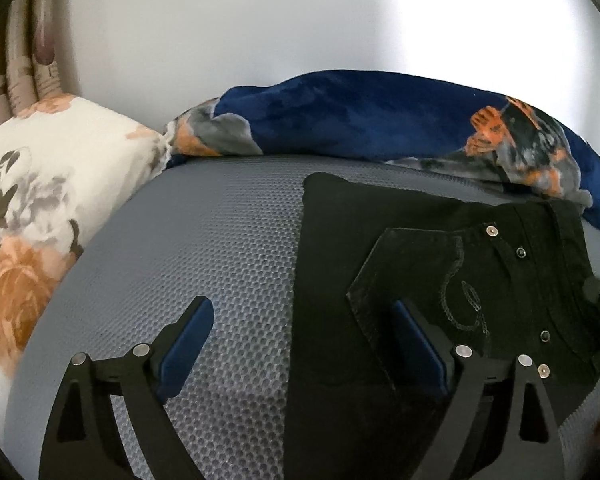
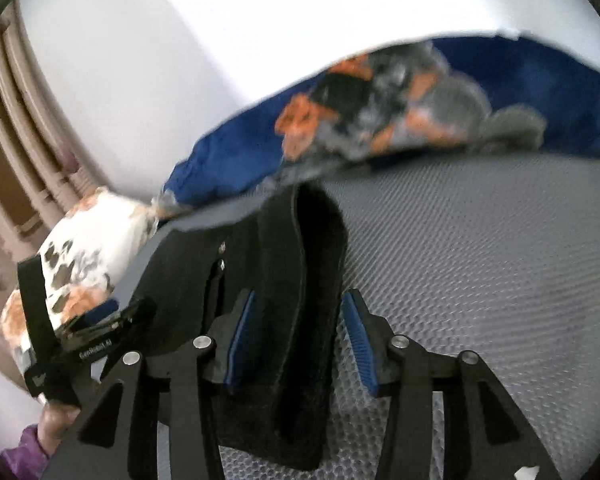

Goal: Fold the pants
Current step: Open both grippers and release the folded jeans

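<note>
Black pants (image 1: 400, 264) lie folded on a grey honeycomb mattress (image 1: 204, 248), back pocket with silver studs facing up. My left gripper (image 1: 304, 312) is open, wide, above the pants' left edge; its right finger (image 1: 420, 344) is over the pocket, its left finger over bare mattress. In the right wrist view the pants (image 2: 284, 272) run between the fingers of my right gripper (image 2: 298, 312), which is open around the waistband end. The left gripper (image 2: 100, 328) shows at the left of that view.
A blue, orange and grey blanket (image 1: 380, 124) lies bunched along the far wall behind the pants. A white floral pillow (image 1: 40, 208) sits at the left. A white wall rises behind. A hand in a purple sleeve (image 2: 40, 436) shows at lower left.
</note>
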Available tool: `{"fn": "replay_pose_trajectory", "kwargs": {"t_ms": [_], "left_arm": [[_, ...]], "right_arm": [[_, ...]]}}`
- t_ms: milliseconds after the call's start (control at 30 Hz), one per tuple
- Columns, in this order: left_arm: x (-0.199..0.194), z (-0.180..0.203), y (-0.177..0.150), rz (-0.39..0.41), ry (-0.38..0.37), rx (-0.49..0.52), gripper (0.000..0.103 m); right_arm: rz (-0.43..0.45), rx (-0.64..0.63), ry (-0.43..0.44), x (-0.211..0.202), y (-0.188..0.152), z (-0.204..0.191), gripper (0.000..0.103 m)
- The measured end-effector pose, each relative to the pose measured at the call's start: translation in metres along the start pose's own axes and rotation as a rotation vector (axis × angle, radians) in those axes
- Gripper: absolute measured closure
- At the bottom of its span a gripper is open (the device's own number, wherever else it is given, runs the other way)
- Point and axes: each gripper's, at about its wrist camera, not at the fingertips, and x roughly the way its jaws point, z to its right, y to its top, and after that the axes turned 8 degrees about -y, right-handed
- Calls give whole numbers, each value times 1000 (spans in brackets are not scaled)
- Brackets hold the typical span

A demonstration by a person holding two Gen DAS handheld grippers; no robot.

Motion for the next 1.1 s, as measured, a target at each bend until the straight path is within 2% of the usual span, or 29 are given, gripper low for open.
{"fn": "replay_pose_trajectory", "kwargs": {"t_ms": [100, 167, 233, 333, 567, 667, 833, 1033, 1100], "left_arm": [[-6, -1, -3, 11, 13, -7, 12], [-9, 0, -4, 11, 16, -12, 12], [-13, 2, -6, 11, 22, -14, 12], [-19, 4, -8, 15, 29, -16, 12], [-42, 7, -10, 11, 69, -17, 12], [-53, 5, -10, 13, 109, -30, 12], [-80, -1, -6, 74, 87, -50, 12], [-113, 5, 3, 142, 73, -8, 11], [-120, 9, 5, 149, 70, 7, 7]], "right_arm": [[72, -19, -41, -24, 1, -15, 54], [93, -58, -64, -35, -2, -30, 35], [112, -100, -76, -43, -8, -43, 32], [99, -134, -78, -46, -16, -58, 32], [58, -97, -76, -48, -32, -72, 32], [58, -109, -72, -53, -34, -78, 30], [60, -120, -48, -67, -33, -86, 30], [82, -129, -38, -84, -31, -94, 30], [91, -128, -37, -90, -30, -96, 29]]}}
